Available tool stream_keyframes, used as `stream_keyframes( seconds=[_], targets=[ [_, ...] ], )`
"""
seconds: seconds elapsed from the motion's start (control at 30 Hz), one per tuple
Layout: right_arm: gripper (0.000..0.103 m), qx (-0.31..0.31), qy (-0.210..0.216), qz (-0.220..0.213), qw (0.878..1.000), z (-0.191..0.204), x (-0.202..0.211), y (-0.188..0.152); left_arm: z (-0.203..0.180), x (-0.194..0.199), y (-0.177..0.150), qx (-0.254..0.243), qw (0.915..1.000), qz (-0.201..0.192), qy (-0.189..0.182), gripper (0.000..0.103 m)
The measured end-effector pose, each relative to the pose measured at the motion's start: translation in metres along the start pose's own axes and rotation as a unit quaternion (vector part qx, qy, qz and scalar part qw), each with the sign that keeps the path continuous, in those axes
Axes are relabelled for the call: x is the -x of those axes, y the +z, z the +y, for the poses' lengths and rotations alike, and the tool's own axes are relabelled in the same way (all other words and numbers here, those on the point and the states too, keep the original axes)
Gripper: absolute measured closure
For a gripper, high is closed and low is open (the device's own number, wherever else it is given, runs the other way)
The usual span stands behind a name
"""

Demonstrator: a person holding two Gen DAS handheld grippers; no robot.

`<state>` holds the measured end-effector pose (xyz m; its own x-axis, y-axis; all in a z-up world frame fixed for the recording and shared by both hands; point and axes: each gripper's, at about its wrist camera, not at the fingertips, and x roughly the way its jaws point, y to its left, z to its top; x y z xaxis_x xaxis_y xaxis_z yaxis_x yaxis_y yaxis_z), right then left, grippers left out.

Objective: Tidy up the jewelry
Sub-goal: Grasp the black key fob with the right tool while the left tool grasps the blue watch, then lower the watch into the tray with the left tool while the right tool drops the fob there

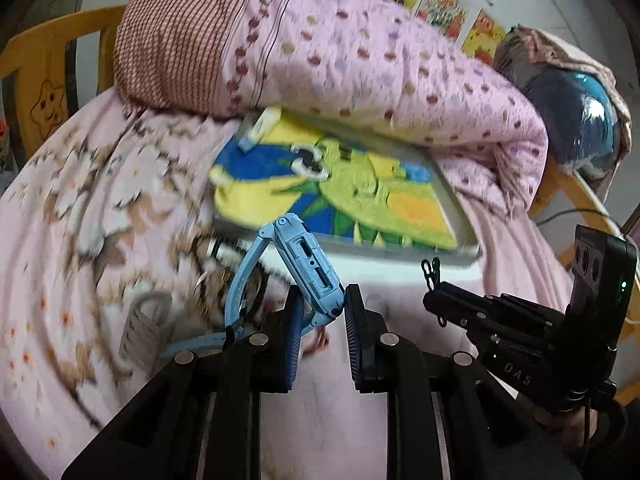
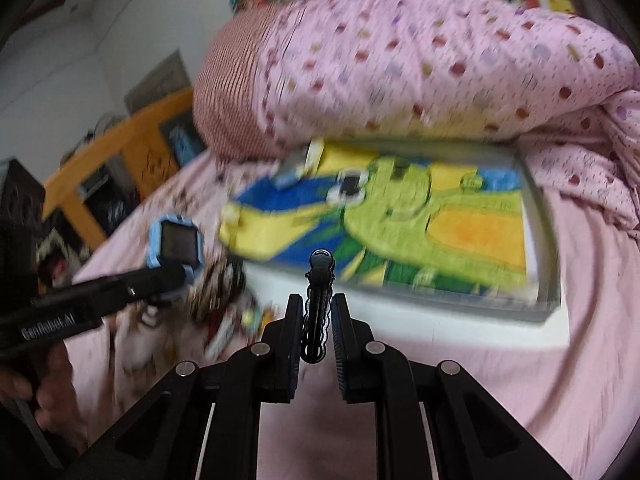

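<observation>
A light-blue smartwatch (image 1: 308,264) with a rubber strap hangs above the bed sheet, and my left gripper (image 1: 322,300) is shut on the lower end of its case. In the right wrist view the same watch (image 2: 176,240) shows its dark screen at the left, in the left gripper (image 2: 176,276). My right gripper (image 2: 318,300) is shut on a black wavy hair clip (image 2: 320,272) that stands up between the pads. From the left wrist view that clip (image 1: 430,270) pokes out of the right gripper (image 1: 432,292). Ahead lies a white tray (image 1: 460,252) lined with a yellow, green and blue towel (image 2: 400,220).
On the towel lie a black-and-white watch (image 1: 308,162) and a small white and blue item (image 1: 260,128). A blurred heap of jewelry (image 2: 228,292) sits on the floral sheet left of the tray. A pink dotted quilt (image 1: 360,60) rises behind the tray. A wooden bed frame (image 1: 40,60) stands at the left.
</observation>
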<state>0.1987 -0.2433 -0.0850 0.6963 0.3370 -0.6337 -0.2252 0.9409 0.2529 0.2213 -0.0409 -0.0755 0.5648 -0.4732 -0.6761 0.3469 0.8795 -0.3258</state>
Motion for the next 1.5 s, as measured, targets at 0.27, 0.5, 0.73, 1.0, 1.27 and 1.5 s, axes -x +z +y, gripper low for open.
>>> stream_keyframes(
  seconds=[0.27, 0.5, 0.73, 1.0, 1.27, 1.5],
  targets=[
    [0.089, -0.028, -0.018, -0.039, 0.999, -0.025, -0.022, 0.025, 0.006, -0.027, 0.046, 0.001, 0.9978, -0.049, -0.045, 0.086],
    [0.089, -0.077, -0.030, -0.018, 0.996, -0.056, -0.046, 0.023, 0.017, -0.067, 0.072, -0.003, 0.9976, -0.026, -0.063, 0.086],
    [0.089, -0.084, -0.038, 0.005, 0.996, -0.061, -0.055, 0.016, 0.029, -0.102, 0.064, 0.008, 0.9980, 0.036, -0.051, 0.086],
    [0.088, -0.092, -0.051, 0.017, 0.994, -0.065, -0.058, 0.013, 0.025, -0.111, 0.061, -0.009, 0.9969, 0.071, -0.033, 0.086],
    [0.087, -0.111, -0.054, 0.019, 0.992, -0.073, -0.057, 0.013, 0.028, -0.114, 0.059, -0.005, 0.9972, 0.074, -0.014, 0.071],
    [0.054, -0.106, -0.072, -0.017, 0.992, -0.072, -0.039, 0.022, 0.028, -0.098, 0.062, 0.006, 0.9987, 0.050, -0.003, 0.049]
  ],
)
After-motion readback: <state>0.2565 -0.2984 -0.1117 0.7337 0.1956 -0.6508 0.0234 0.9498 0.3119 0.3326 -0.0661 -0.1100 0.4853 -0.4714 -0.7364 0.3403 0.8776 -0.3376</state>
